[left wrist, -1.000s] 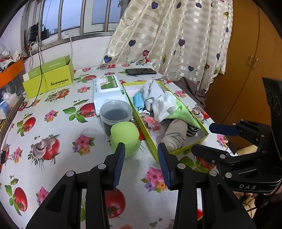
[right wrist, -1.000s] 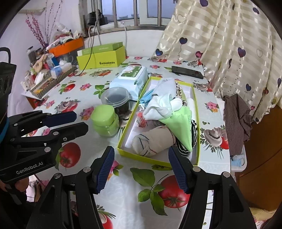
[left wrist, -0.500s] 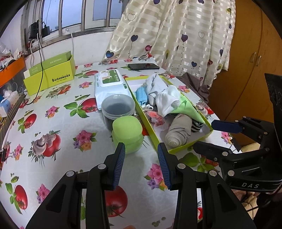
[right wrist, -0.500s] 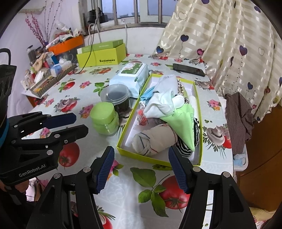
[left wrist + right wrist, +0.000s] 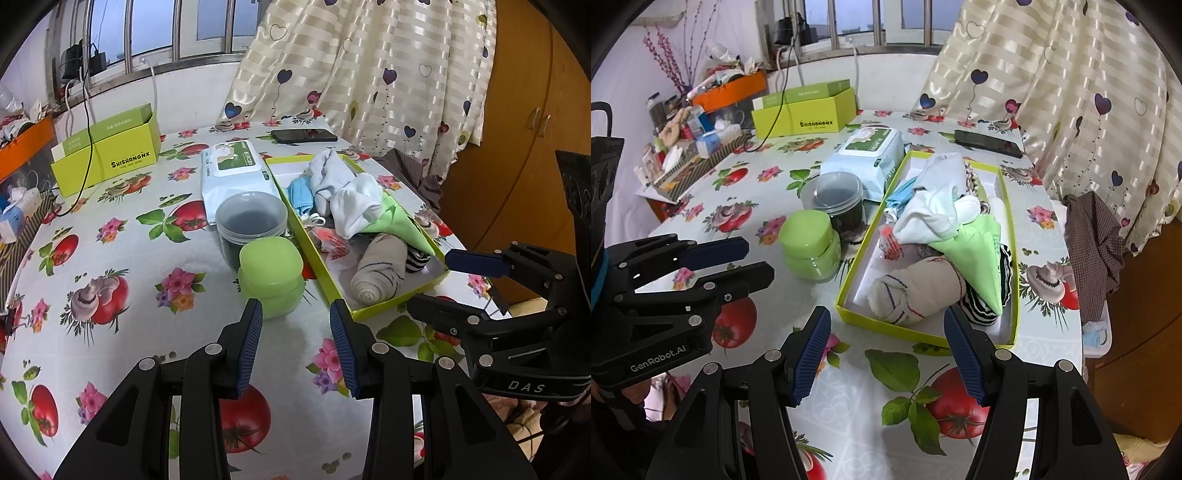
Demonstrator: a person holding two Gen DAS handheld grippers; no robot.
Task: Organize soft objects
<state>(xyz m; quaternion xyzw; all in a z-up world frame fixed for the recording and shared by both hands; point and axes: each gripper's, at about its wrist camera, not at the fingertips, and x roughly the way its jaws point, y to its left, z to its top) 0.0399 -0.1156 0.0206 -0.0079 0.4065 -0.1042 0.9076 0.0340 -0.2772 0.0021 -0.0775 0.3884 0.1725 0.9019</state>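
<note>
A shallow lime-green box lies on the floral tablecloth, filled with soft items: a rolled beige sock, white socks, a light green cloth, a striped sock and a blue face mask. My left gripper hovers open over the cloth just before the box's near corner, nothing between its fingers. My right gripper stands open in front of the box's near end, empty too. Each gripper shows in the other's view.
A green lidded jar and a clear tub with dark contents stand left of the box. Behind them lie a wet-wipes pack, a green carton and a phone. A checked cloth hangs over the table's right edge.
The left wrist view has tilted slightly, so the box and jars sit a little lower in it. Both grippers keep the same opening and nothing on the table moved.
</note>
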